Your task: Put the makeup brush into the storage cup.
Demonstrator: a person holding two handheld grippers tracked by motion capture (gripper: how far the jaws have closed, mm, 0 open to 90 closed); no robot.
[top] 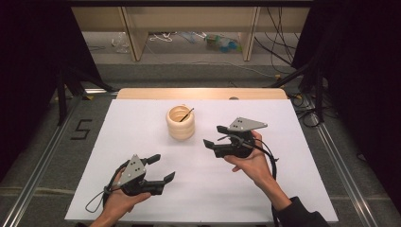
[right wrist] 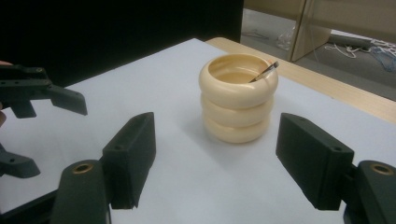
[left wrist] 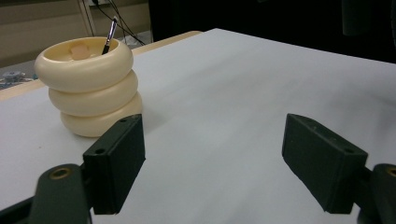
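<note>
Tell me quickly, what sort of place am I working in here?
Probably a lab recording station: a white table boxed in by black curtains, loose cables on the floor behind, and a floor marking.

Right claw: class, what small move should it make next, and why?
Probably ease the right claw forward toward the cream ringed holder. Its jaws stand open and empty, aimed at the holder but apart from it, and a thin brush leans inside, waiting to be grasped.
</note>
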